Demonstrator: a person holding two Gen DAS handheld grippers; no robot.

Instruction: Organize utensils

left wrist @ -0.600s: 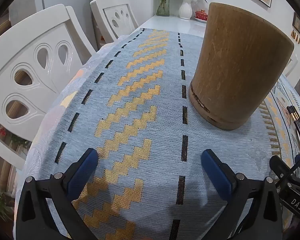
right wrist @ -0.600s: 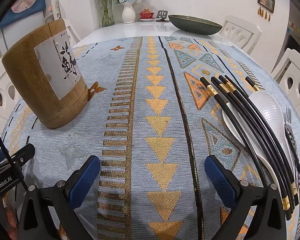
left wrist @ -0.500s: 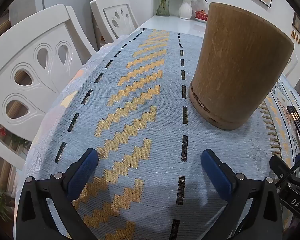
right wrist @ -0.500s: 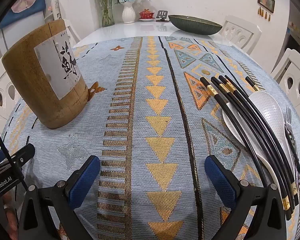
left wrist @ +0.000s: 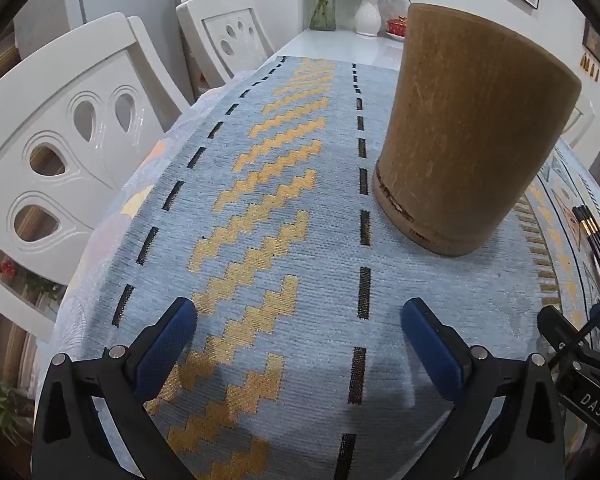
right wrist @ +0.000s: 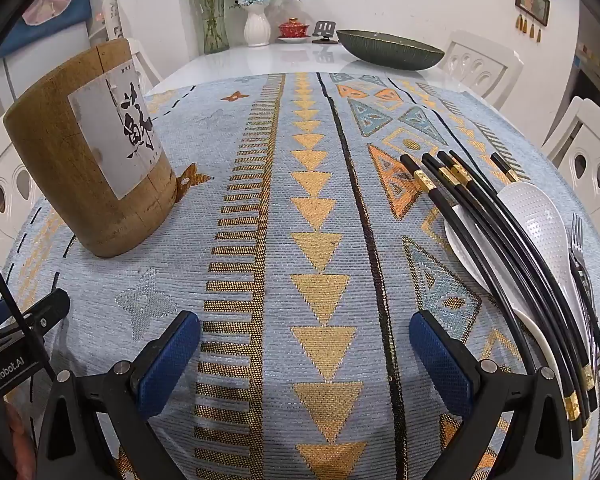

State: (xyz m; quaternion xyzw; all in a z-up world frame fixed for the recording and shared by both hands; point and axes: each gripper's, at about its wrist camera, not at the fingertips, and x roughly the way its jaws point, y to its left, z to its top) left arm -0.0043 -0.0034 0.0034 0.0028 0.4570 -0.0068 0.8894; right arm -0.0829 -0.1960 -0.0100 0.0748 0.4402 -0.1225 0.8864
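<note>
Landmark: wooden utensil holder (right wrist: 88, 152), upright on the patterned tablecloth (right wrist: 316, 216), paper label facing the right wrist camera.
Holder contents: cannot tell; its mouth shows in neither view, though nothing sticks up above the rim.
Chopsticks (right wrist: 496, 248): black with gold bands, a loose bundle lying flat, well to the right of the holder, across the cloth's middle stripe.
Rice paddle (right wrist: 548, 236): white, dimpled, lying under and beside the chopsticks, farther from the holder.
Second white utensil (right wrist: 466, 250): under the chopsticks; probably a spoon, mostly covered.
Fork (right wrist: 580, 256): metal, outermost from the holder, at the picture's edge.
Left gripper (left wrist: 298, 330): fingers spread wide, nothing between them, over bare cloth just in front-left of the holder.
Right gripper (right wrist: 304, 340): fingers spread wide, empty, between the holder and the utensil pile, touching neither.
Progress: by the look of it, nothing sorted yet; every visible utensil lies on the cloth.
Left to do: pick up chopsticks, paddle, spoon and fork and stand them in the holder.
</note>
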